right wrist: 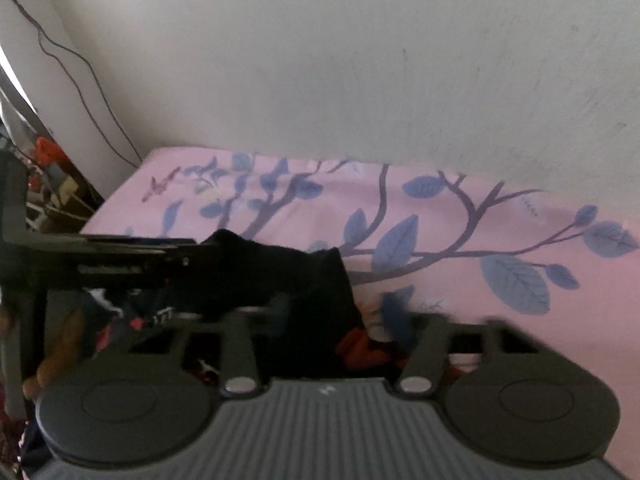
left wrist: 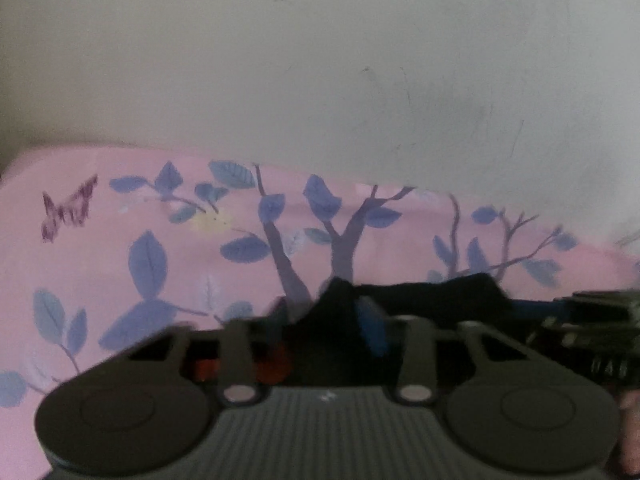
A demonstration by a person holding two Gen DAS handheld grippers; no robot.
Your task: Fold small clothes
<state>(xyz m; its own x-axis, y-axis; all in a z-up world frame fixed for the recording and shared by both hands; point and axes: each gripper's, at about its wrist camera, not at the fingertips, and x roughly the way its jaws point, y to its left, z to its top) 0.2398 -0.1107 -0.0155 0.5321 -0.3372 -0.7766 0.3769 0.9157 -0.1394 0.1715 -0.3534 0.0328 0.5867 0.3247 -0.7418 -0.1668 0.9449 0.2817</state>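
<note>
Holding a black garment (right wrist: 304,280) up over the pink bedsheet (right wrist: 460,208) | left gripper (left wrist: 324,320) and right gripper (right wrist: 320,312) each clenched on an edge, I judge | risk: thin pinch slips if I pull apart, cloth drops bunched

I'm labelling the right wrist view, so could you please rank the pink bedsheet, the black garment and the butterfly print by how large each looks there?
1. Pink bedsheet: spans most of the width.
2. Black garment: a dark bunch, but it sits nearest the camera, which inflates its size.
3. Butterfly print: tiny, at the sheet's far left corner.
</note>
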